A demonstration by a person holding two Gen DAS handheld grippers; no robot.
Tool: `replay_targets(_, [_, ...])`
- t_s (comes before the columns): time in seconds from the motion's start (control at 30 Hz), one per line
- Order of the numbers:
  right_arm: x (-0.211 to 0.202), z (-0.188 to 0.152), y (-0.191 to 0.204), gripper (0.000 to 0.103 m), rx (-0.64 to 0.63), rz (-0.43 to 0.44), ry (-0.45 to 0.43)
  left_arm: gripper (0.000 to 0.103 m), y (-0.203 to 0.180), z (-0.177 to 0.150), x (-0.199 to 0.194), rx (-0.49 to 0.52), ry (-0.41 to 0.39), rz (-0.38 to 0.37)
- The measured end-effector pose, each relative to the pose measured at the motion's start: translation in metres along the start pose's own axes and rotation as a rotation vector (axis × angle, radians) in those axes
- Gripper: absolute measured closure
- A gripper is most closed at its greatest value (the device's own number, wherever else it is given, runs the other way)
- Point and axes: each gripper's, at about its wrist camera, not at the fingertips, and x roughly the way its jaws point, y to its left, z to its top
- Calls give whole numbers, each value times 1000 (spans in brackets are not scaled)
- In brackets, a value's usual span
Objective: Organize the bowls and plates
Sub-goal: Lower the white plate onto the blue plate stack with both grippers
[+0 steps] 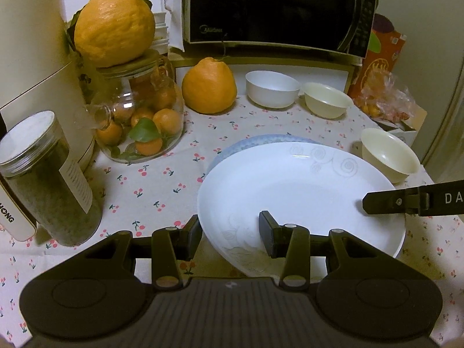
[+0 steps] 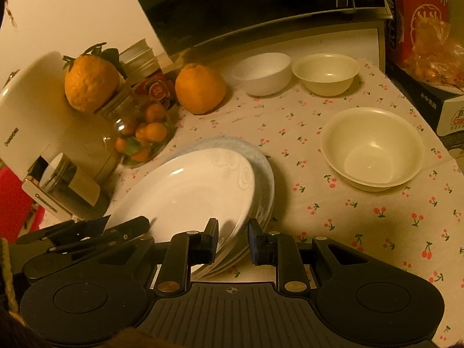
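Between the spread fingers of the left gripper (image 1: 230, 236) sits the near rim of the white plate (image 1: 290, 191), tilted on a bluish plate (image 1: 261, 142); a cream bowl (image 1: 390, 156) lies ahead-right. From the right wrist, the right gripper (image 2: 232, 242), also spread, straddles the plates' edge, cream bowl (image 2: 372, 148) ahead-right.

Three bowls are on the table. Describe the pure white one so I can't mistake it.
Find the black microwave. On the cherry-print tablecloth below it, the pure white round bowl sits between a large loose orange fruit and a cream bowl. Both other bowls are cream-coloured.
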Motion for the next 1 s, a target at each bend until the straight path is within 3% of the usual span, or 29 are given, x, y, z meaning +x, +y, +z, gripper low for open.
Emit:
replay_targets(0.23, [4,-2,1,81,-12,-47,27,63,-13,-3,1,98,-11,36])
replay_targets(0.73, [8,-3,8,81,-72,-85,37,64,-22,-5,2,186,-29,96])
replay_targets(1.0, [10,-2,9,81,-85,-91,27,64,-24,-4,5,183,-28,114])
